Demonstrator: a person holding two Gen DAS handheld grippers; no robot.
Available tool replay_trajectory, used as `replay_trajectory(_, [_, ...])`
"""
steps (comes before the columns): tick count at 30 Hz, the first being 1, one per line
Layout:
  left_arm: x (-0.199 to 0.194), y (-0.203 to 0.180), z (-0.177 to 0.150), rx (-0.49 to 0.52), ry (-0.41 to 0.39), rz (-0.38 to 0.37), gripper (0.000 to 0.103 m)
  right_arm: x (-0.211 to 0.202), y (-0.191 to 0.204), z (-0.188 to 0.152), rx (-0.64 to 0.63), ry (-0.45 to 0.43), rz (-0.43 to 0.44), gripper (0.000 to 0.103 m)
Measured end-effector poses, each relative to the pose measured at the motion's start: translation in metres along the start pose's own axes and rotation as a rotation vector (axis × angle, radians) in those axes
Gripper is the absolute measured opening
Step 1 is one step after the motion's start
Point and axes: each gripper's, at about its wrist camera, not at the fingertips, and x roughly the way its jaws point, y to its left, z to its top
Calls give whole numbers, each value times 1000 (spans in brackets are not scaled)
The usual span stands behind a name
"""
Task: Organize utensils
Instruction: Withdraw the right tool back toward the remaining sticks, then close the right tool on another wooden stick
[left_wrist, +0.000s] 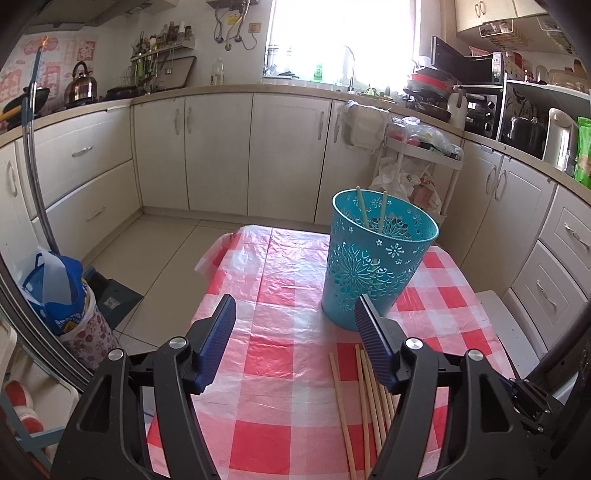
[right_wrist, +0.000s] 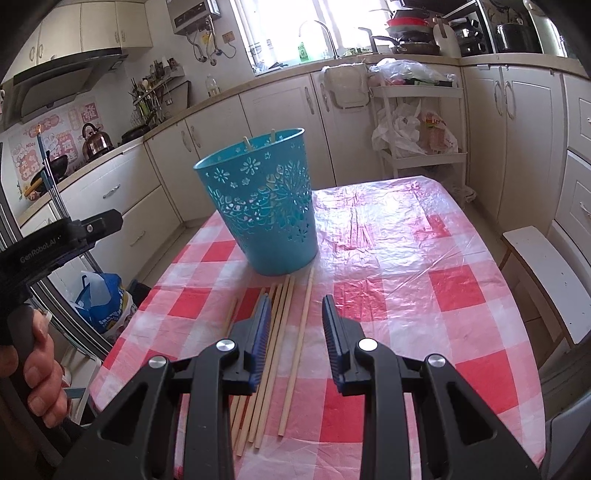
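Wooden chopsticks (right_wrist: 280, 354) lay between the right gripper's (right_wrist: 295, 314) spread, empty jaws, so pinching one for the teal basket (right_wrist: 262, 206) ahead seemingly came next, left gripper (left_wrist: 295, 317) likewise spread.

We hold the left tongs (left_wrist: 295, 321) wide open above the checkered bench (left_wrist: 273, 295), teal bucket (left_wrist: 373, 258) with two chopsticks (left_wrist: 364, 212) ahead, loose chopsticks (left_wrist: 364, 402) lower right.
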Motion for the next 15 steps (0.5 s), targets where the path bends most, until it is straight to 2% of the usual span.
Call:
replay_trajectory(4, [24,2,-11,-24,123,-27,63,24,-2,-1,5,84,-25,29])
replay_trajectory(6, [35,4,-16,-36,176,-15,63,37,1,0,-12,115,-36,29])
replay_trajectory(10, [43,5,-21,-29,205,14,63,67,12,4,-68,175,-66,29])
replay_trajectory(15, [52,2,-26,0,243,31,63,104,13,11,-77,240,-110,28])
